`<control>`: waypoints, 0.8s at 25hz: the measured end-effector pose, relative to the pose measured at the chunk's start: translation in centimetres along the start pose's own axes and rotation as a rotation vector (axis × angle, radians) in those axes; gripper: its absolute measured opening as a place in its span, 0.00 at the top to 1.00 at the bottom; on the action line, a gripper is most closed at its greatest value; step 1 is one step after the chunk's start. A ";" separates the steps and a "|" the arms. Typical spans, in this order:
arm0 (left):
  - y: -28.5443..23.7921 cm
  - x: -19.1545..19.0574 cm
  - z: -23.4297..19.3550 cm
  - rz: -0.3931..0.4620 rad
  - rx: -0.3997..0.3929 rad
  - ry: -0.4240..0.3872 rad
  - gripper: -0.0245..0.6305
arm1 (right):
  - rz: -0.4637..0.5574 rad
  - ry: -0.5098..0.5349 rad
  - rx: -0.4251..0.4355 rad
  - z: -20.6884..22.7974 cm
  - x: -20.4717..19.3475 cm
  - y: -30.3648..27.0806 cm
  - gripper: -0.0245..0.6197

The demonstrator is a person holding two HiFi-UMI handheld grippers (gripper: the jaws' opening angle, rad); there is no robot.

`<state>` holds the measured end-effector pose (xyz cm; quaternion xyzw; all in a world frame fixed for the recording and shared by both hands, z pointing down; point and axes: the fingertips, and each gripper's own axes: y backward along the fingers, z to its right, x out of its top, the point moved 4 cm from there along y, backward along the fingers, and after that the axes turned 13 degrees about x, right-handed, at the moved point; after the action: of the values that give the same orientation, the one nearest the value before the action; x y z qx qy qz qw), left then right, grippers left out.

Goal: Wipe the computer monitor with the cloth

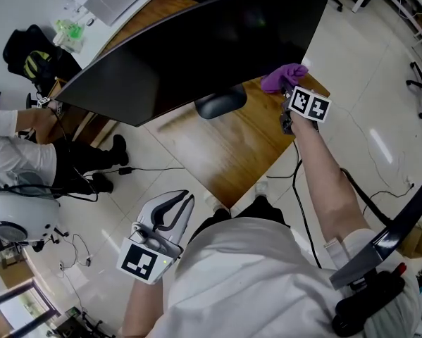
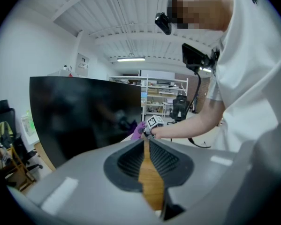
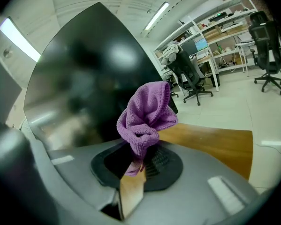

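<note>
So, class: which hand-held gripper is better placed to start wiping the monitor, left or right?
Right. The right hand-held gripper is shut on the purple cloth and is held up close to the monitor. The left hand-held gripper is shut and empty, and it hangs low, well away from it.

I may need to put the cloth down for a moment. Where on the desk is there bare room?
Free: the bare wood of the desk between the stand base and the near corner. Crowded: under the monitor, and the desk's right edge, where the right gripper holds the cloth.
</note>
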<state>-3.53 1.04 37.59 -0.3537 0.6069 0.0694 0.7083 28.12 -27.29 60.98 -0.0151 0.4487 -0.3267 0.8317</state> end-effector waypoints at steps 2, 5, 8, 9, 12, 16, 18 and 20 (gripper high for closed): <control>0.4 -0.3 -0.3 0.002 -0.005 0.004 0.88 | -0.003 0.001 0.001 -0.7 -0.3 -0.3 0.89; 1.1 -0.7 -0.8 0.005 -0.009 0.013 0.88 | -0.004 0.003 0.001 -1.7 -0.8 -0.7 0.89; 1.6 -1.1 -1.3 0.008 -0.011 0.022 0.88 | -0.007 0.006 0.001 -2.7 -1.2 -1.3 0.89; 1.8 -1.3 -1.5 0.009 -0.013 0.025 0.88 | -0.007 0.007 0.001 -3.1 -1.4 -1.5 0.89; 2.3 -1.8 -2.0 0.012 -0.021 0.030 0.88 | -0.008 0.005 0.002 -4.2 -1.9 -2.1 0.89; 3.1 -2.4 -2.5 0.018 -0.026 0.038 0.88 | -0.012 0.004 0.007 -5.5 -2.9 -2.6 0.89; 3.5 -2.7 -2.9 0.023 -0.028 0.040 0.88 | -0.016 0.005 0.009 -6.3 -3.3 -3.0 0.89; 3.9 -2.9 -3.3 0.028 -0.029 0.044 0.88 | -0.019 0.006 0.011 -7.1 -3.7 -3.3 0.89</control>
<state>-8.97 2.94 38.61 -0.3567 0.6261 0.0801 0.6887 19.62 -25.90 60.54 -0.0138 0.4493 -0.3374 0.8271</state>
